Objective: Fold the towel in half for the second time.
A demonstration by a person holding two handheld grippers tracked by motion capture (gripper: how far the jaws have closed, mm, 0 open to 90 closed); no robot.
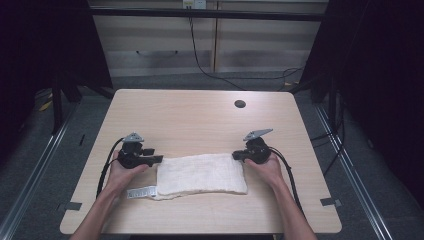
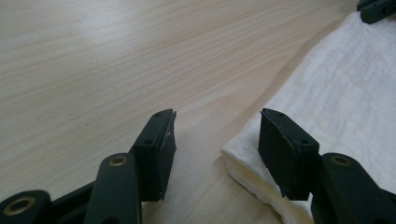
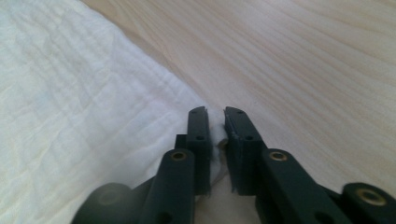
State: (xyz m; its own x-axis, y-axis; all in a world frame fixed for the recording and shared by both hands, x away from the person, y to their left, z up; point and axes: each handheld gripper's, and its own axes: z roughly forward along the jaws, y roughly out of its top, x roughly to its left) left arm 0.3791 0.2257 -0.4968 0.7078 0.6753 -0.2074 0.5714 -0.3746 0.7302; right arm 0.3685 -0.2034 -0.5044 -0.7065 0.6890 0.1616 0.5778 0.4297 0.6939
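My forearms are bare, no sleeves. Each hand carries a black gripper, my left gripper (image 1: pixel 159 159) and right gripper (image 1: pixel 235 155), each with ribbed pads, brass-ringed pivots, a grey three-cornered top plate and a trailing black cable.

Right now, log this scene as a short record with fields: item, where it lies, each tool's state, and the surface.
item: folded white towel with a label at its near left corner
surface: light wood table
left tool: open, jaws astride the towel's corner, not pressing it
right tool: shut on the towel's far right corner
other: round hole at the table's far side
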